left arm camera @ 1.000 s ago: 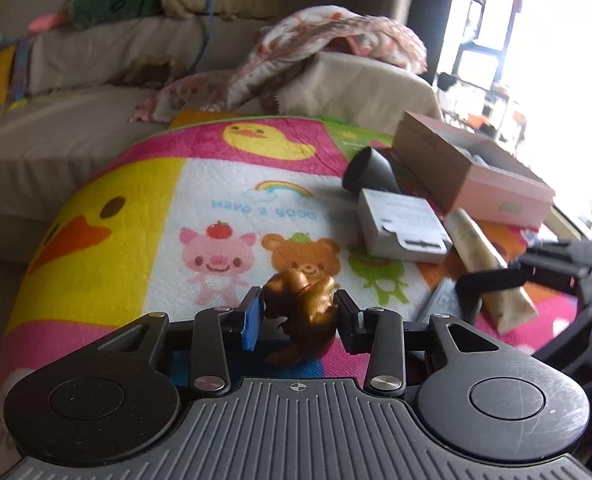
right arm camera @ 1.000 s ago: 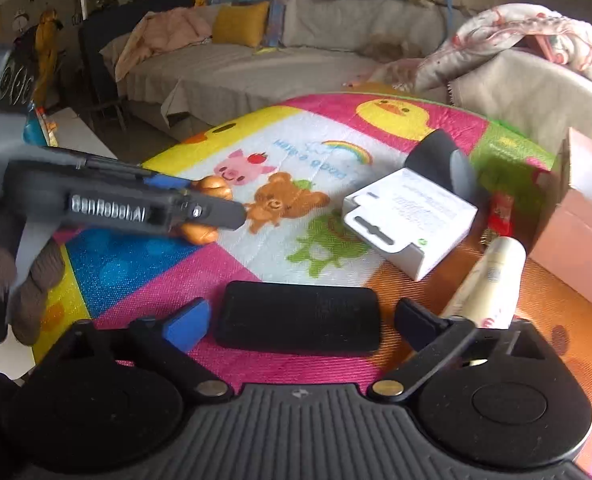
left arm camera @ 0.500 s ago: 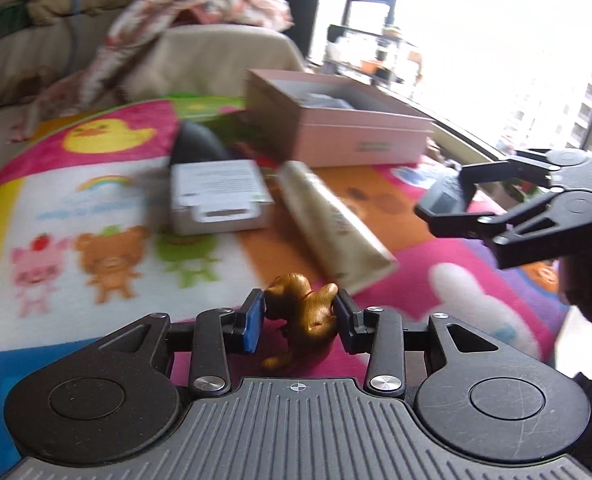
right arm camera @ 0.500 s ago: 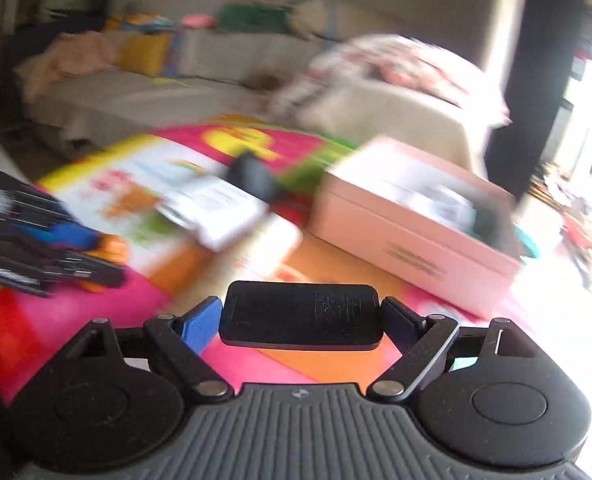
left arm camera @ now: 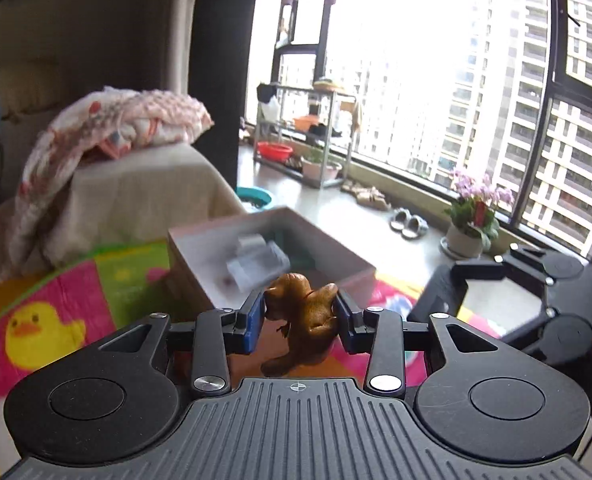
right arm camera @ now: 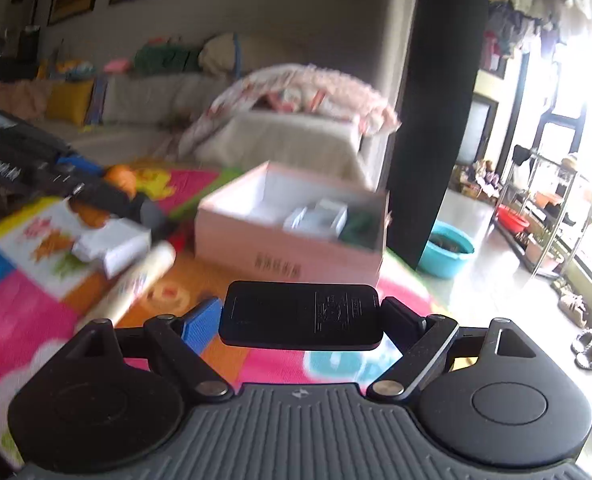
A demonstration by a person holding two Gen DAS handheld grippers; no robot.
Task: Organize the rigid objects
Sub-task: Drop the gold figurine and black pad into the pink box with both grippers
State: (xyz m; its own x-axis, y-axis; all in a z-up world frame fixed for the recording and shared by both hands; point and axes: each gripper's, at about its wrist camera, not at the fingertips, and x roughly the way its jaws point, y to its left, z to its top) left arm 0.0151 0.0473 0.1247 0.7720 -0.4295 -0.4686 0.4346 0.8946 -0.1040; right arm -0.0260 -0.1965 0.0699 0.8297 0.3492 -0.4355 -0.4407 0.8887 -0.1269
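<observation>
Above the colourful mat [left arm camera: 76, 296], your left gripper [left arm camera: 299, 314] pinches the golden-brown figurine [left arm camera: 302, 312], just short of the open pink box [left arm camera: 200, 268]. Your right gripper [right arm camera: 300, 316] clamps a flat black block [right arm camera: 300, 316] near that box.

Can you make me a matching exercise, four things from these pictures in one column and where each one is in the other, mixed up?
1. brown figurine
2. black flat case
3. pink box
4. cream tube

A. lying on the mat beside the white carton
B. in the left gripper
C. in the right gripper
D. standing open on the colourful mat

Pairs: 1-B, 2-C, 3-D, 4-A
</observation>
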